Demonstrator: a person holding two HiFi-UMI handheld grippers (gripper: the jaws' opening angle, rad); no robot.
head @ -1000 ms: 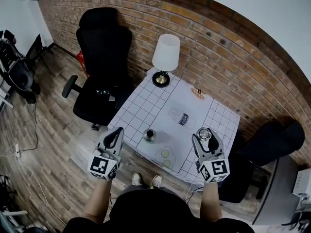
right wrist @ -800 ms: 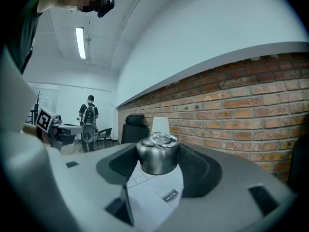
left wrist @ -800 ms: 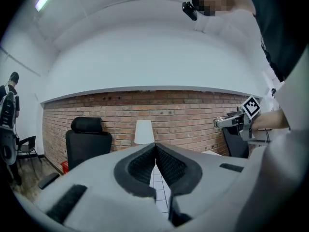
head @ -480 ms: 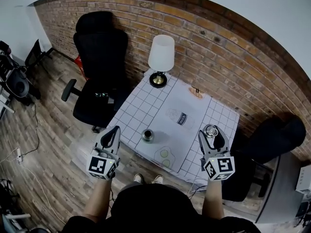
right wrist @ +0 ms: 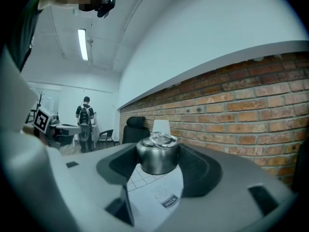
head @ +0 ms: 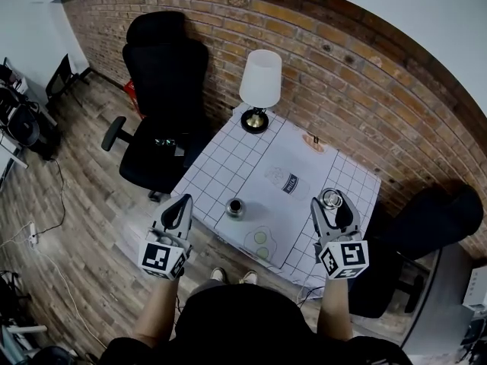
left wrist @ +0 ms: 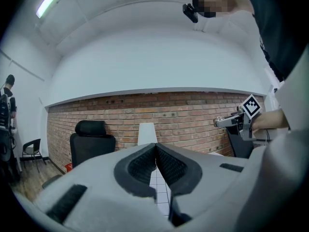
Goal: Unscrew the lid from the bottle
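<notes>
By the table [head: 225, 167], right hand-held gripper [head: 333, 203] clamping metal lid [right wrist: 157, 157], left hand-held gripper [left wrist: 155, 149] closed, empty.

The round polished steel lid [right wrist: 157, 159] is smooth and mirror-bright. The right gripper [right wrist: 158, 154] has 2 matt grey plastic jaws with ribbed black pads [right wrist: 117, 167]. The small dark metal bottle [head: 234, 207] looks glossy. The white grid-printed table cover [head: 221, 169] is smooth, the red brick wall [head: 365, 105] rough, and the brown plank floor [head: 68, 226] matt wood.
</notes>
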